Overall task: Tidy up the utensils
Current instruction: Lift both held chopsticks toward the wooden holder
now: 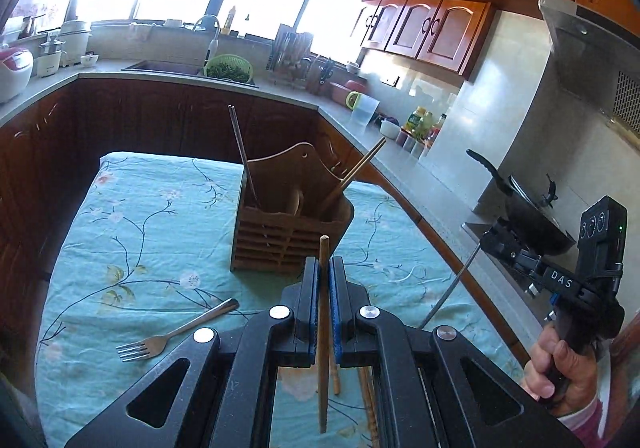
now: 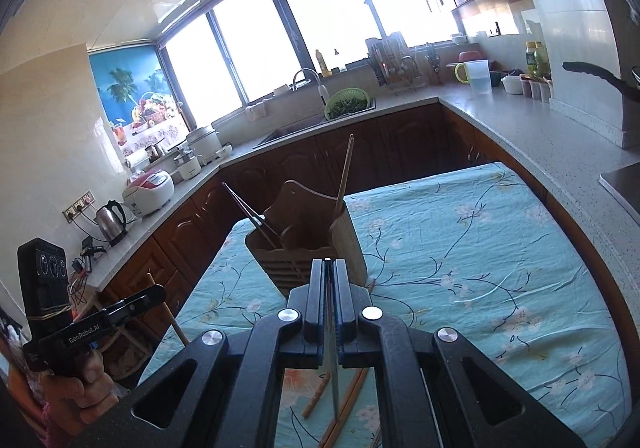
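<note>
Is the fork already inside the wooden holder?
No, the fork lies flat on the floral cloth, in front of the wooden holder and apart from it.

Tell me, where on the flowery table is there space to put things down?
Bare tablecloth lies wide right of the wooden holder, and between holder and fork. The near edge is crowded with loose chopsticks.

Chopsticks [image 1: 242, 152] jut from the holder [image 1: 290, 220]; cloth [image 1: 132, 232] around lies open.
</note>
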Tool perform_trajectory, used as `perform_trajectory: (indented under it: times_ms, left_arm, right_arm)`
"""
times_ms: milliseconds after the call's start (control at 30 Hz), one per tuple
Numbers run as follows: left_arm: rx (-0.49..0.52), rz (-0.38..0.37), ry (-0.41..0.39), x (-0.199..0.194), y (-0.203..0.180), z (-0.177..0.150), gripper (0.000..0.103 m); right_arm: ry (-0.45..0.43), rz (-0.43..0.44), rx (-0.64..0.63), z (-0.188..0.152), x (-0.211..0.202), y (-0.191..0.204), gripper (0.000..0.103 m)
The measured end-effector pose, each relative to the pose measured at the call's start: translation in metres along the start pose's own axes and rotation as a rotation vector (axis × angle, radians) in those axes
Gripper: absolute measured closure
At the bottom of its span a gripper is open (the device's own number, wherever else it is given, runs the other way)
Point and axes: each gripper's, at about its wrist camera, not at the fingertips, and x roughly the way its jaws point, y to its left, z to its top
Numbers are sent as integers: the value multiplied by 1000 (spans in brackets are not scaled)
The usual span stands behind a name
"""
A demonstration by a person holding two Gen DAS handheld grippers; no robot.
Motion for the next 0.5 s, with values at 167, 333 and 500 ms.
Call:
perform_trajectory:
  times_ms: [167, 333, 500]
  left_arm:
    - [1, -4, -36, -9, 3, 8, 100]
    - [7, -1, -61, -11, 5, 14, 100]
    - [4, 9, -93, -14, 10, 23, 100]
  right_arm:
    - [-14, 2, -13, 5, -3, 6, 99]
    - [-24, 6, -21, 11, -1, 10, 100]
    - [-39, 12, -34, 18, 0, 13, 100]
